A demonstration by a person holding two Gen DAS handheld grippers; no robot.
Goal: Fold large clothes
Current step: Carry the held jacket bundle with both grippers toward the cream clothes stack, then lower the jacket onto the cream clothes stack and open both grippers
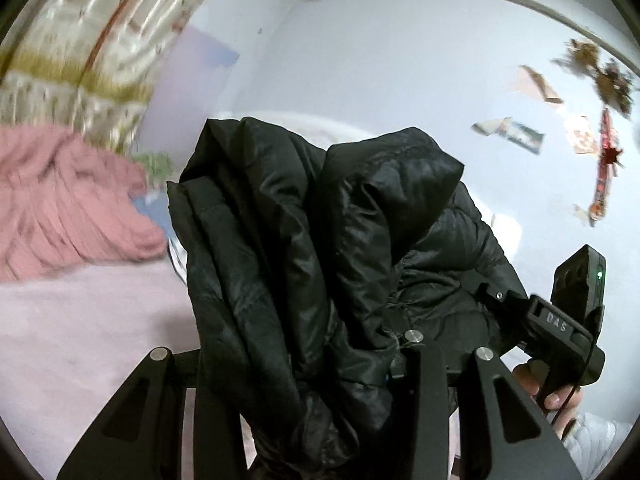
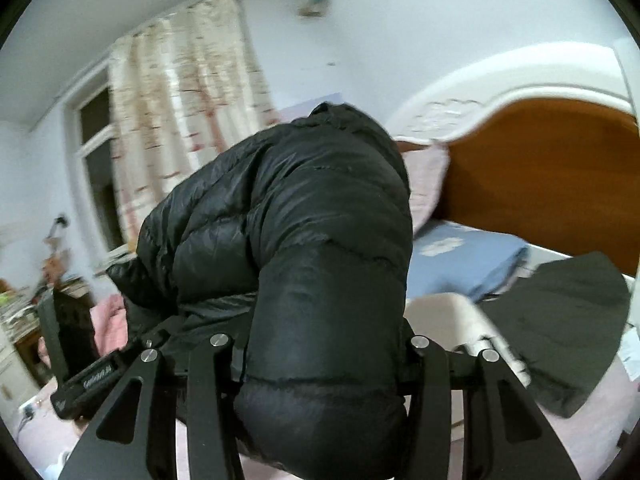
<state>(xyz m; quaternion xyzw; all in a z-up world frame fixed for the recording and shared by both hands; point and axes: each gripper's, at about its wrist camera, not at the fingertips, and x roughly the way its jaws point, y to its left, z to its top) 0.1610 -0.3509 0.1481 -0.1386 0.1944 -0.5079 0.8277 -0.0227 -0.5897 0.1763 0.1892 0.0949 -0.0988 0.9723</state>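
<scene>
A black puffer jacket (image 1: 320, 220) is bunched up and held off the pink bed (image 1: 80, 320). My left gripper (image 1: 320, 344) is shut on one thick fold of it, and the padding hides the fingertips. In the right wrist view the same jacket (image 2: 300, 220) bulges between the fingers of my right gripper (image 2: 320, 344), which is shut on it. The two grippers are close together. The right gripper's body (image 1: 560, 320) and the hand (image 1: 536, 380) holding it show at the right of the left wrist view. The left gripper's body (image 2: 88, 380) shows low on the left of the right wrist view.
A pink blanket (image 1: 60, 200) is heaped on the bed's left. A wooden headboard (image 2: 540, 180), a blue pillow (image 2: 460, 264) and a dark garment (image 2: 560, 340) lie to the right. A curtain (image 2: 180, 120), a window (image 2: 96, 160) and a cluttered desk (image 2: 20, 312) stand on the left.
</scene>
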